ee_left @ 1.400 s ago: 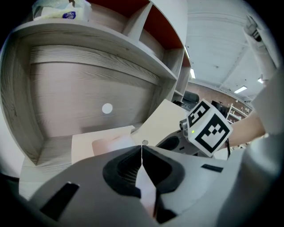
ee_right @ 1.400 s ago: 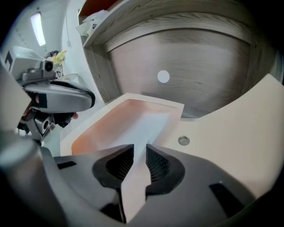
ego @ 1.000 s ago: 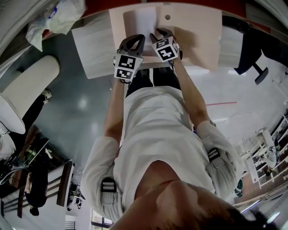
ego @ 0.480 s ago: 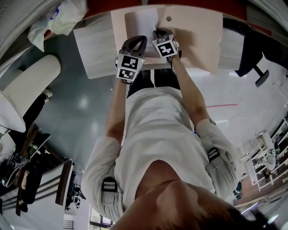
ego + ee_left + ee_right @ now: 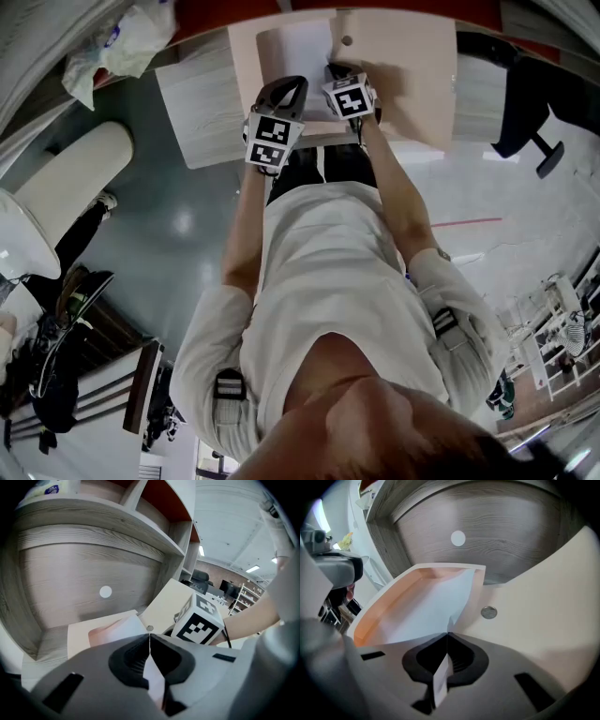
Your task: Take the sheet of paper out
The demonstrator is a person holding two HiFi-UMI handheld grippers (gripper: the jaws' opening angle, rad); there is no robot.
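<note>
counter (image 5: 202, 117): folder (image 5: 246, 52) lies on it, shelf (image 5: 93, 524) above | folder: sheet of paper (image 5: 298, 47) in left pocket, flap (image 5: 408, 70) with snap button (image 5: 347, 40) spread right | left claw (image 5: 149, 638): clamped on folder's near edge | right claw (image 5: 447, 635): just right of it, clamped on sheet's near edge

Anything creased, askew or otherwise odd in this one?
Only the sheet of paper: its near edge peaks into a fold where the right gripper pinches it; the rest lies in the open folder.
</note>
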